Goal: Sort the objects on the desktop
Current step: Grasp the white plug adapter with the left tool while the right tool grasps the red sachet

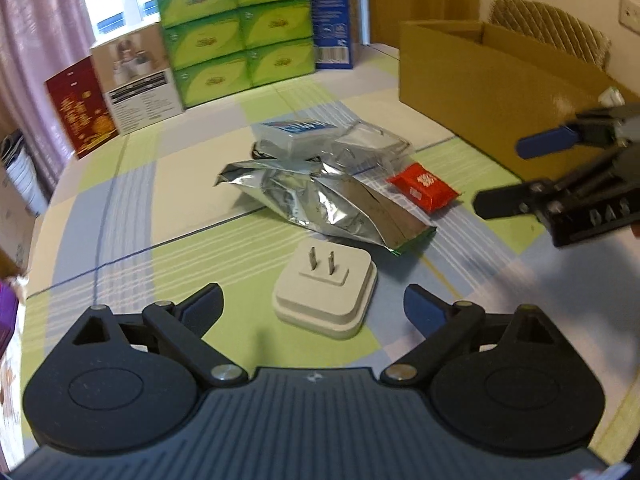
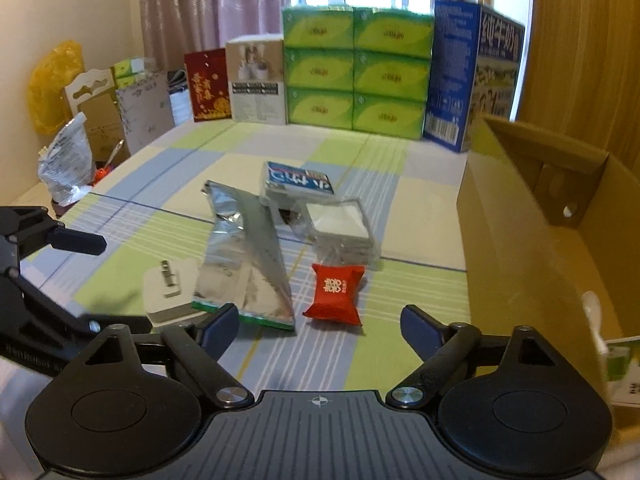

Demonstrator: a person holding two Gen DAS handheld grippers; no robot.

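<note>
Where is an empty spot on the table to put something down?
Bare checked cloth lies between the green tissue packs and the blue-labelled packet. It's crowded around the silver foil bag, white plug adapter and red candy.

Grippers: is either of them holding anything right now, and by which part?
Nothing is held. The left gripper is open, the white plug lying loose between its fingers. The right gripper is open too.

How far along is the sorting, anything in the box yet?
Little looks done: the cardboard box shows only a green-labelled item at its near end. Nothing is in hand; left gripper and right gripper are open. The white plug, foil bag, red packet and clear packs remain on the table.
</note>
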